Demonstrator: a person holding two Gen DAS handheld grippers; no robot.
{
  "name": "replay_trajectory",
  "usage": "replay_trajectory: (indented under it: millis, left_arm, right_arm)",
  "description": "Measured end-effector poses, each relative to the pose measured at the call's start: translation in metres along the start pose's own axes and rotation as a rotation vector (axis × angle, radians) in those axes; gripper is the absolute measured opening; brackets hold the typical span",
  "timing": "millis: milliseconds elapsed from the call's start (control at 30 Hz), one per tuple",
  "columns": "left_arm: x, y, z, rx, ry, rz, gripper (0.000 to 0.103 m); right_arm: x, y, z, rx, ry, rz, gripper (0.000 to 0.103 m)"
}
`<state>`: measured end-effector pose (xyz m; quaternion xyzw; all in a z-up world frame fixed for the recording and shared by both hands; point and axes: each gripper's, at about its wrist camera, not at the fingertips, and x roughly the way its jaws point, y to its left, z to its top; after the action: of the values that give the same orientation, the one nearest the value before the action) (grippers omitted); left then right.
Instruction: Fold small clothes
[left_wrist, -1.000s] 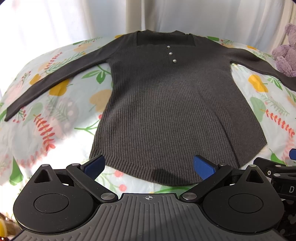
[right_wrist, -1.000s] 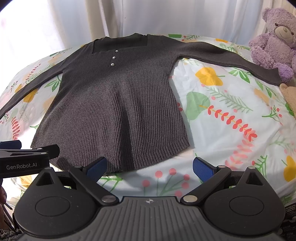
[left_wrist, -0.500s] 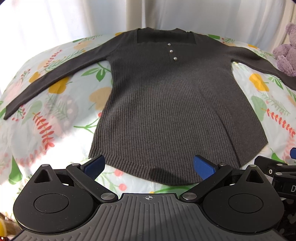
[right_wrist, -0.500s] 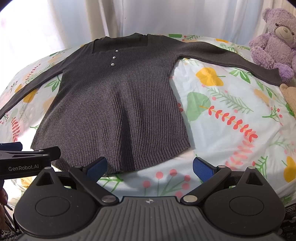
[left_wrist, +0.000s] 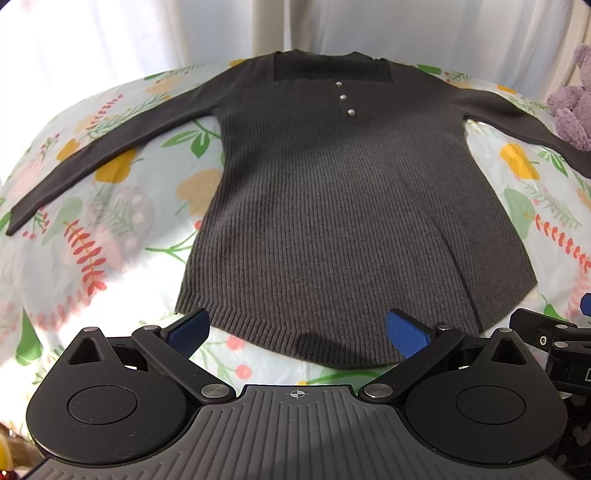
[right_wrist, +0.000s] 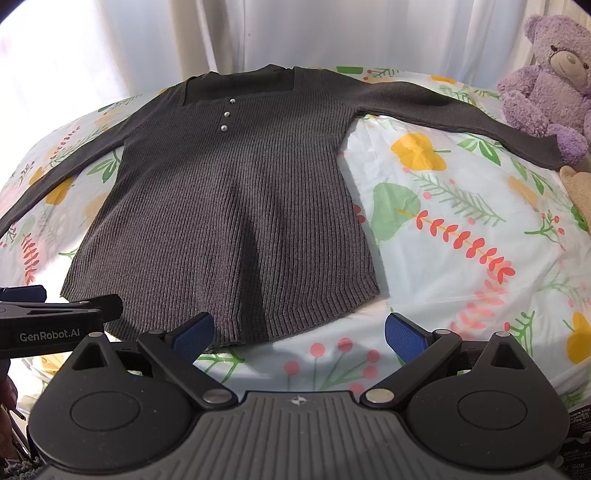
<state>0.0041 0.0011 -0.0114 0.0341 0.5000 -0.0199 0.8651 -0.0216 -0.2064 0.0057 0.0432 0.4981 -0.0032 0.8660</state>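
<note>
A dark grey ribbed long-sleeve top (left_wrist: 332, 206) lies flat and face up on a floral sheet, with both sleeves spread out and three pearl buttons below the square neck. It also shows in the right wrist view (right_wrist: 229, 206). My left gripper (left_wrist: 297, 330) is open and empty, just above the hem near its middle. My right gripper (right_wrist: 299, 330) is open and empty, over the hem's right corner and the sheet beside it. The left gripper's body (right_wrist: 55, 325) shows at the left edge of the right wrist view.
The floral sheet (right_wrist: 461, 229) covers the whole surface. A purple teddy bear (right_wrist: 546, 88) sits at the far right by the right sleeve's cuff, with a tan soft toy (right_wrist: 578, 188) just below it. White curtains (left_wrist: 147, 33) hang behind.
Both grippers have drifted very slightly; the top sits a little higher in the left wrist view. Nothing was grasped, and the top lies as before.
</note>
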Motion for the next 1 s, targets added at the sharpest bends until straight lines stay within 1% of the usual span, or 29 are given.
replay_trajectory:
  millis: [1000]
  left_arm:
    - [0.0039,0.0017,0.0011,-0.001,0.022,-0.005,0.103]
  right_arm:
    - [0.0025,-0.0006,0.0009,0.000,0.007,0.001,0.099]
